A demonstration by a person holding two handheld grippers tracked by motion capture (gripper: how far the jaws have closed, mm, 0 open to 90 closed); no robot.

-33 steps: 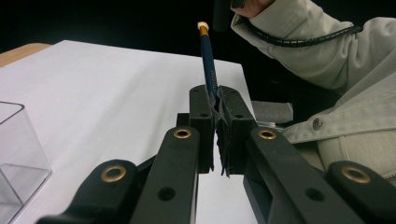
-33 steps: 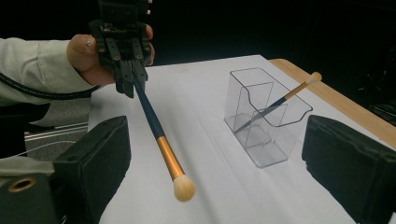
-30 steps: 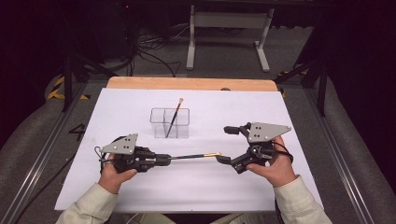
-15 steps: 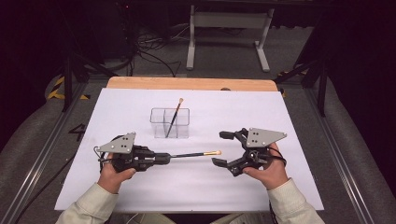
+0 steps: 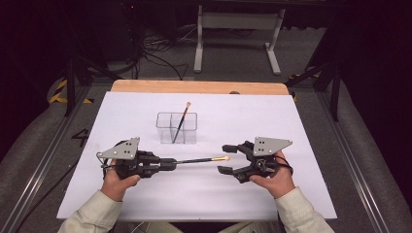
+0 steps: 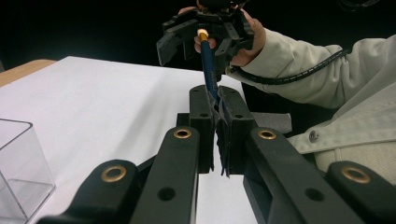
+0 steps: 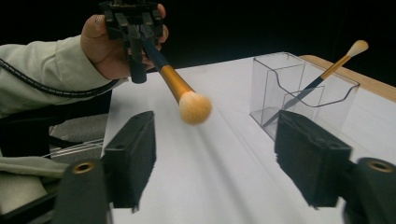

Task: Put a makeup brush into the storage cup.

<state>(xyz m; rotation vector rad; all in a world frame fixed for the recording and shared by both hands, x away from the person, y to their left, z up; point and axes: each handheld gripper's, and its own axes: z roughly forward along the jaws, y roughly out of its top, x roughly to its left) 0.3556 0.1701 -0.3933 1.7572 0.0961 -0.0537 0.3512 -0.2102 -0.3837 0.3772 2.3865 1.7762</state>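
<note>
One brush (image 5: pixel 181 122) already stands slanted in the clear holder (image 5: pixel 177 128) at the middle of the table (image 5: pixel 291 126), so by my reading that part of the job is done. The second brush (image 5: pixel 203 159) is not there yet: your left claw (image 5: pixel 171 163) is clamped on its dark handle and holds it roughly level above the white sheet, with the bristle head pointing at your right claw (image 5: pixel 227 158). That right claw has just been closing, yet its jaws stand apart with nothing pressed between them; the bristle tip sits just at their mouth, not gripped. What is left, as I judge it, is either a handover to your right hand or a direct carry, and then dropping the brush into the holder beside the first one.

From the high view you get the layout: holder beyond both hands, brush spanning the gap between them. Your left gripper view (image 6: pixel 216 100) adds the grip itself, the jaws pinched tight on the blue handle (image 6: pixel 208 65) with the far claw waiting at its end. Your right gripper view (image 7: pixel 215 154) shows what the others blur: the soft tan bristles (image 7: pixel 194 107) and gold ferrule hanging clear of both pads (image 7: pixel 133 154), and the holder's divided compartments with the first brush leaning in the rear one.
</note>
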